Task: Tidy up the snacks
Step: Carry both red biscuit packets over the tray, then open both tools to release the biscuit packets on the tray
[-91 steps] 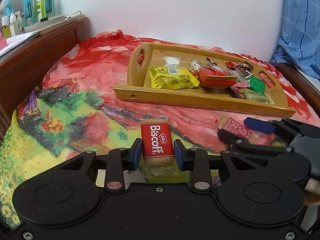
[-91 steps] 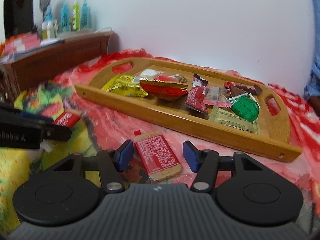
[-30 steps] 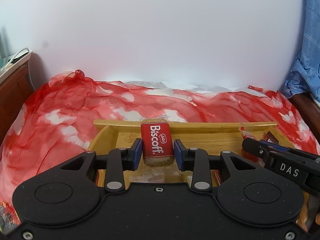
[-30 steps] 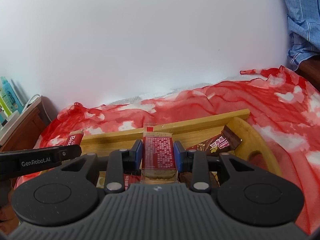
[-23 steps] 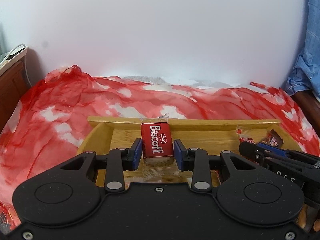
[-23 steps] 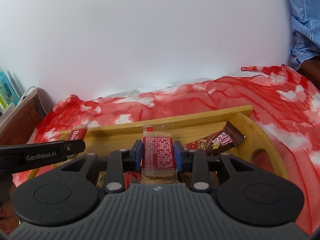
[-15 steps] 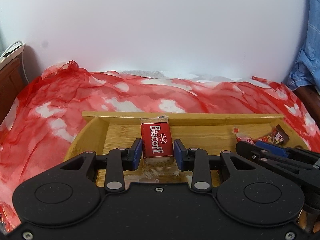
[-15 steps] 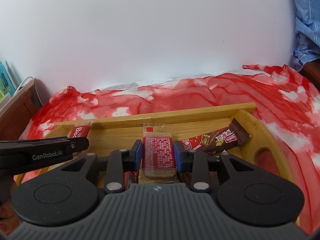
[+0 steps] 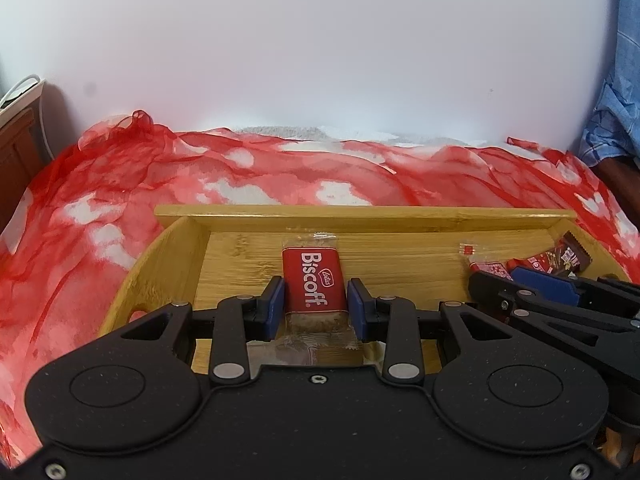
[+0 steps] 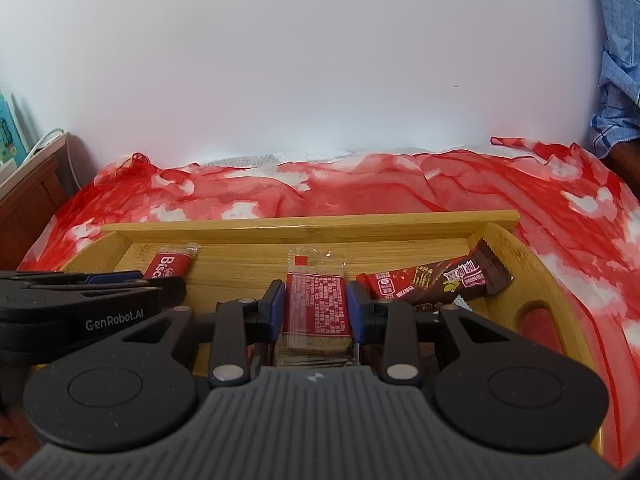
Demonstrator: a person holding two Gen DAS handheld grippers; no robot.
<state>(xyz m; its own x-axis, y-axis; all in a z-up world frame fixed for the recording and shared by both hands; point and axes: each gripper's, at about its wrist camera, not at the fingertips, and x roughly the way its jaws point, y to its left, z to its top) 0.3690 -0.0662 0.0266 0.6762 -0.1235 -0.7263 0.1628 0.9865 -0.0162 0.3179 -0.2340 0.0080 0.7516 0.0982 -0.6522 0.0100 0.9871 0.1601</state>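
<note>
My left gripper [image 9: 315, 298] is shut on a red Biscoff biscuit packet [image 9: 313, 282], held over the left part of a wooden tray [image 9: 360, 216]. My right gripper [image 10: 316, 302] is shut on a second biscuit packet [image 10: 316, 308], its red printed back up, held over the tray's [image 10: 304, 222] middle right. The right gripper also shows at the right of the left wrist view [image 9: 532, 284]. The left gripper with its Biscoff packet [image 10: 168, 266] shows at the left of the right wrist view.
A brown chocolate bar wrapper [image 10: 440, 280] lies in the tray's right end, by the handle cutout [image 10: 540, 326]. The tray sits on a red and white cloth [image 9: 100, 208] over a bed. A white wall stands behind. A wooden headboard [image 10: 28, 204] is at left.
Both grippers picked their packets up from the cloth and carried them over the tray. In the last second both have come lower and closer to the tray floor.
</note>
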